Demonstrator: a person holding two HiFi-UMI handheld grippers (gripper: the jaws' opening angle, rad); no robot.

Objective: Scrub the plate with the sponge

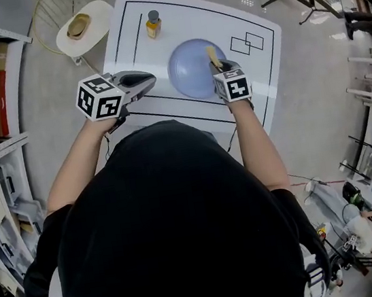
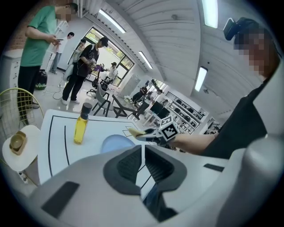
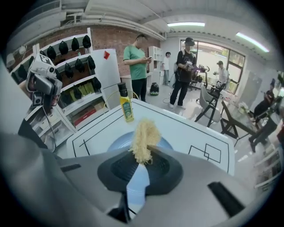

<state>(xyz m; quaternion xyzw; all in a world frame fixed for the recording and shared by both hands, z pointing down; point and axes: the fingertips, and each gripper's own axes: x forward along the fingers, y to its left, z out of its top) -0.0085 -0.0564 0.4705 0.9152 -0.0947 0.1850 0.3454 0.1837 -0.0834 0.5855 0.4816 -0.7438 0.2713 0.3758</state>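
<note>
The right gripper pinches a frayed yellow sponge between its jaws, and the sponge sticks up past the jaw tips. In the head view the sponge sits over the right side of the blue plate; whether it touches the plate cannot be told.

The plate lies flat near the middle of the white tabletop, a little toward the right edge and inside the black outline drawn on it.

The left gripper has its jaws pressed together with nothing between them. It hangs over the near left part of the tabletop, its tips pointing toward the plate's left rim but apart from it.

Further out, a yellow bottle with a dark cap stands upright near the far edge, well apart from the plate. Two overlapping rectangles are drawn toward the far right corner.

Off the far left corner stands a small round side table — a tan dish rests on it. People stand on the floor beyond the far edge.
</note>
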